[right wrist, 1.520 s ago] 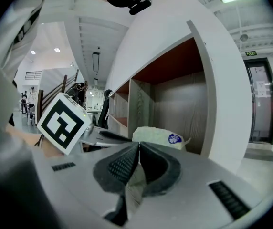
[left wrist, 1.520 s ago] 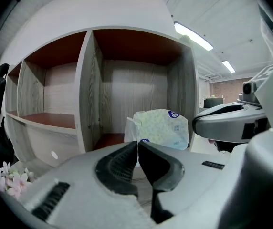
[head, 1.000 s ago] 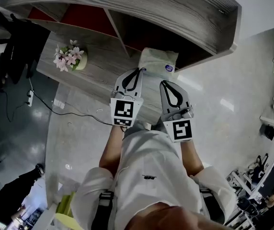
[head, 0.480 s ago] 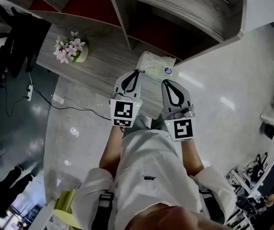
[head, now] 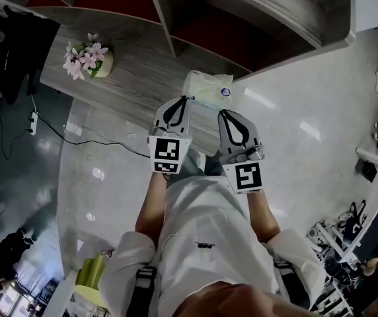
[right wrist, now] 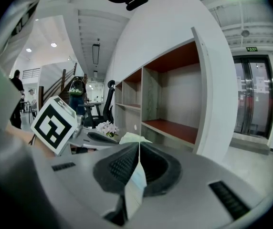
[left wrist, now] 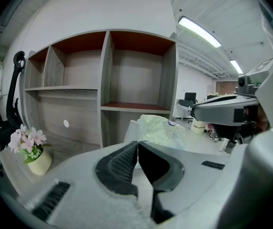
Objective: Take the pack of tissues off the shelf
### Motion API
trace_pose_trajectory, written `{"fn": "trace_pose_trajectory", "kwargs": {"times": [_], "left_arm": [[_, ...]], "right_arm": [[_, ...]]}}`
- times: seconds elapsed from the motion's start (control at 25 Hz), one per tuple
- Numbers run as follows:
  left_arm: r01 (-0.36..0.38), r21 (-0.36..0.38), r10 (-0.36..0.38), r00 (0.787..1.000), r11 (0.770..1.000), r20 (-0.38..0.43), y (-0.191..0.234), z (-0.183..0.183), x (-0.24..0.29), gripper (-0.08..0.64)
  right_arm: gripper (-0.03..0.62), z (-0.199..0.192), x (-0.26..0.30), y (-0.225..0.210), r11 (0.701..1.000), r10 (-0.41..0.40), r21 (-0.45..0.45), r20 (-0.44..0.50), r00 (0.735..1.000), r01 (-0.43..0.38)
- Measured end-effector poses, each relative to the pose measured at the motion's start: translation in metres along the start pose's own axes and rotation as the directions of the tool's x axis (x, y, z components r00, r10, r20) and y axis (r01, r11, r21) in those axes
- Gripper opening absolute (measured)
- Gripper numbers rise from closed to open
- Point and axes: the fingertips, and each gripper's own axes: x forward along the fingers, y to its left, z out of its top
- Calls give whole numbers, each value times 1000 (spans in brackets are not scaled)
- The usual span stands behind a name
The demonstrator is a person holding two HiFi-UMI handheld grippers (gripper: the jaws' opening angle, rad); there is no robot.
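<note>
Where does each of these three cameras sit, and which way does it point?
Head view: on the person's head, looking steeply down at the shelf, pack, left claw and right claw; arms and torso show.
Left gripper view: on the left claw, looking along its shut jaws at the pack and shelf.
Right gripper view: on the right claw, looking along jaws shut on the pack's edge, past the shelf's side.
Shared: all three show pack, shelf and flowers.
</note>
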Motion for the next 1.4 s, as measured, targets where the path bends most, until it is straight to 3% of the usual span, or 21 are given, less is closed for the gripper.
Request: {"fn": "trace_pose_trajectory", "kwargs": {"times": [0.76,1.4], "left_arm": [[-2,-46,-2,997,999,-82,9,-73,23,32],[-23,-68,13,988,997,-154,17,-119,37,34]], "right_arm": [[28,-79,36,1,999,31,47,-127,991,-25],[28,-106,47,7,996,64,64,-161,985,-55]]}}
